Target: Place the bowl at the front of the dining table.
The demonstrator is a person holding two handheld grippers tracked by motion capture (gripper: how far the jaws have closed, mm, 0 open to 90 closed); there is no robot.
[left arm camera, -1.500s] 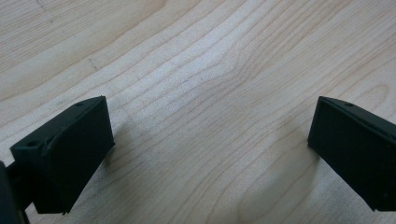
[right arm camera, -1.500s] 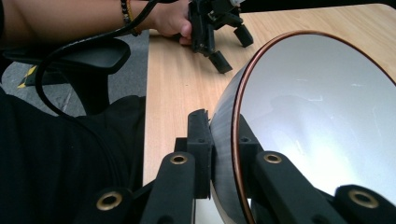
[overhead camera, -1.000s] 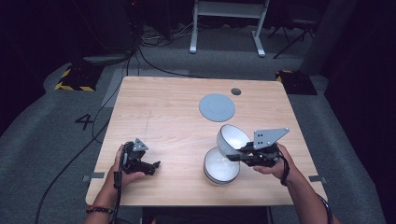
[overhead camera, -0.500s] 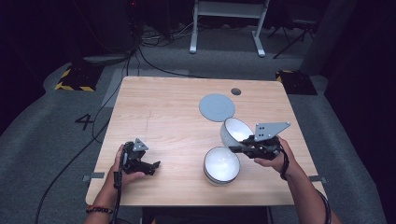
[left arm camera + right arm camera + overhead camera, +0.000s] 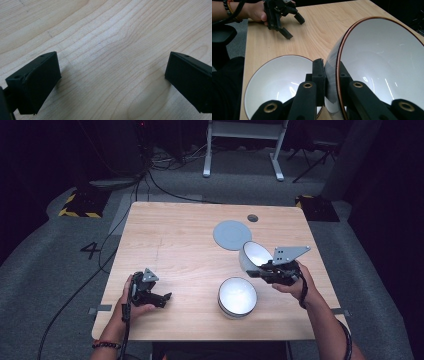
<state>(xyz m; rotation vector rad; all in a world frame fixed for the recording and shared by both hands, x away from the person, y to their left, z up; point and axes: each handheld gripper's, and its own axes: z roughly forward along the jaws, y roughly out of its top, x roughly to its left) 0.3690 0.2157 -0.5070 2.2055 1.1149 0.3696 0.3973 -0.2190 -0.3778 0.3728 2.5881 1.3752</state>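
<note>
So the right gripper [image 5: 261, 271], fingers pinching the rim of the tilted white copper-rimmed bowl [image 5: 255, 255], has carried it off the matching second bowl [image 5: 237, 296] toward the grey round disc [image 5: 232, 235] (left gripper [image 5: 159, 299] idles, fingers spread, on the wooden tabletop [image 5: 180, 240]).

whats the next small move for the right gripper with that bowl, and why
Probably carry the held bowl on toward the grey disc and level it before lowering. The right gripper is clamped on its rim, the bowl hangs tilted above the table, clear of the second bowl, and the disc is the nearest bare spot.
</note>
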